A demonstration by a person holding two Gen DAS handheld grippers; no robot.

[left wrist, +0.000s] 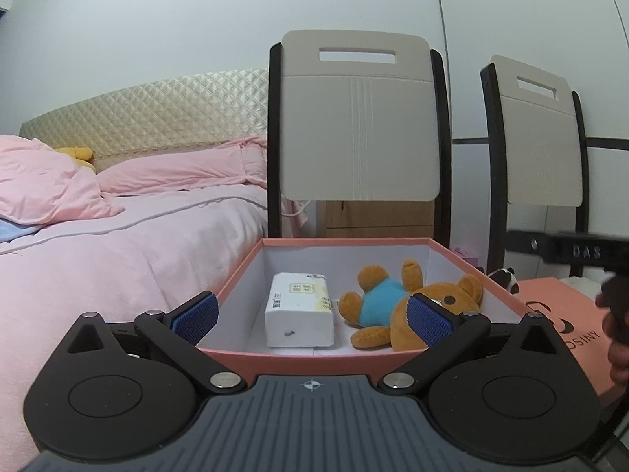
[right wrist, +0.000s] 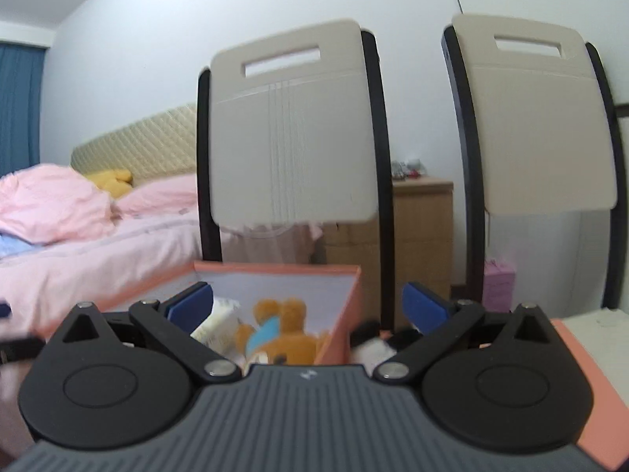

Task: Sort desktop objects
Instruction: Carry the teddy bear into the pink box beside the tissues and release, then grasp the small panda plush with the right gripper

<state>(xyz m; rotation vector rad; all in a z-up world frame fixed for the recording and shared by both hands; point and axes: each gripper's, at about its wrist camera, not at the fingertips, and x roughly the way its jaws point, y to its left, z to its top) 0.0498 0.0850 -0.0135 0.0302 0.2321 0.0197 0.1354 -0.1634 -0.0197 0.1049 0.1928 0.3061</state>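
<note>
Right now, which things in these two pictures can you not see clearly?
- Black-and-white plush, right wrist view: blurred, mostly hidden by the right gripper.
- Teddy bear: its face is partly covered by the left gripper's pad, left wrist view.
- Lid lettering: cut off by a hand.

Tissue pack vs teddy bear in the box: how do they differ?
The tissue pack is a white, straight-edged block; the teddy bear is brown plush in a blue shirt, irregular in outline. The tissue pack lies flat with a long side running away from the left camera; the teddy bear sprawls on its back, limbs spread. The tissue pack sits left, the teddy bear right. Both rest inside the box.
</note>
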